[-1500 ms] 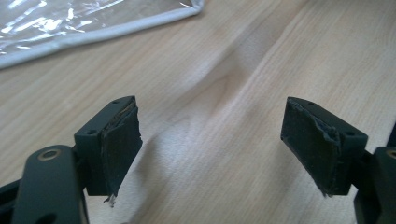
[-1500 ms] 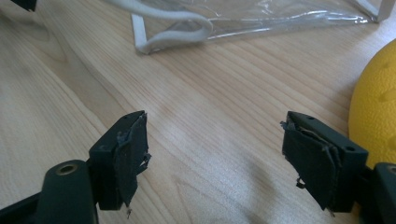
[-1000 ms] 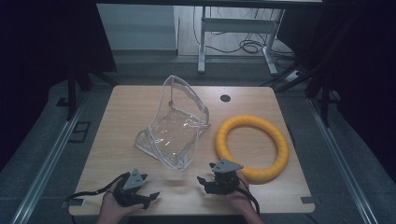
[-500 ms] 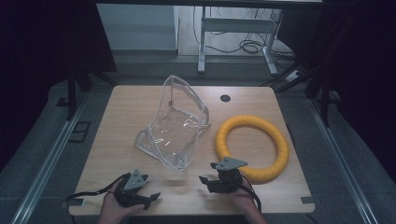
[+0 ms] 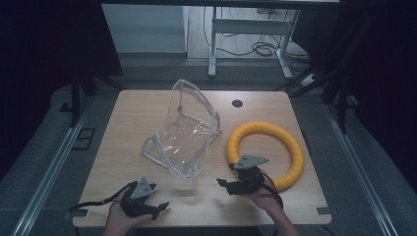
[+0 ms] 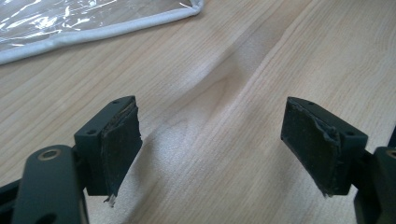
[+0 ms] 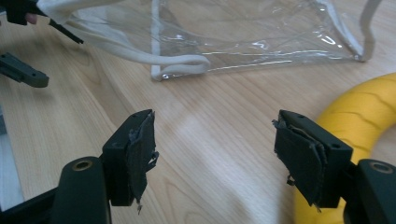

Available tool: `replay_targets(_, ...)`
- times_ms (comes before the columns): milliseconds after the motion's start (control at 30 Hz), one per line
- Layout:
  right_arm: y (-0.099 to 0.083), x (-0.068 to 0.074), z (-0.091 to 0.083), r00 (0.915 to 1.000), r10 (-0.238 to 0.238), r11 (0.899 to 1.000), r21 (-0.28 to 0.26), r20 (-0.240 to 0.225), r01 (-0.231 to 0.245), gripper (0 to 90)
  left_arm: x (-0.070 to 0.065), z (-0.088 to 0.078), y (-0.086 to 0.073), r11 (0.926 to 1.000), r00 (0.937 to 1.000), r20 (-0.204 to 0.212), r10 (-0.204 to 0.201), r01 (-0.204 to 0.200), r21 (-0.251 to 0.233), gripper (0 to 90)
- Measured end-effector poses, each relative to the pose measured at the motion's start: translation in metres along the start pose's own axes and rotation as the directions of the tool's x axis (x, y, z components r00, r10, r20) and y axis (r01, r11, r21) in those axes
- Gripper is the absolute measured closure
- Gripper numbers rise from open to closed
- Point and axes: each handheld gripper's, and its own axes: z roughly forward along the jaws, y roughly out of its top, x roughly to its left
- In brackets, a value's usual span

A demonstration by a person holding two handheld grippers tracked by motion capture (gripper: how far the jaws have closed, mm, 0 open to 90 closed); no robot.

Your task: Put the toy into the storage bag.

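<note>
On the wooden table [image 5: 123,128], left gripper [image 5: 147,204] sits near the front edge, jaws wide apart, empty; clear pouch [image 5: 184,135] stands mid-table and could crumple or slide if nipped carelessly; right gripper [image 5: 235,183], jaws likewise spread and empty, hovers just beside the yellow ring [image 5: 265,152].
</note>
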Motion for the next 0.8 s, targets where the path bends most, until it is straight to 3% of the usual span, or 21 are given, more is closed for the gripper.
replay_targets(167, 0.010, -0.014, -0.012, 0.9979, 0.052, 0.999, 0.001, -0.038, -0.052, 30.3, 0.001, -0.001, 0.001, 1.0000, 1.0000, 0.003, -0.005, 0.005, -0.003, 19.8)
replay_targets(333, 0.020, -0.025, -0.018, 0.9976, 0.059, 0.998, 0.016, -0.035, -0.059, 32.0, 0.000, 0.002, 0.001, 0.9999, 0.9999, 0.009, -0.012, 0.012, 0.003, 19.8)
replay_targets(500, 0.028, -0.032, -0.016, 0.9995, -0.014, 0.996, 0.085, -0.029, 0.016, 33.2, 0.000, 0.001, 0.001, 0.9999, 0.9999, 0.006, -0.011, 0.011, 0.005, 19.8)
replay_targets(800, 0.038, -0.045, -0.018, 0.9993, -0.027, 0.985, 0.169, -0.028, 0.031, 31.9, 0.000, 0.001, 0.001, 0.9999, 0.9999, 0.007, -0.010, 0.010, 0.004, 19.8)
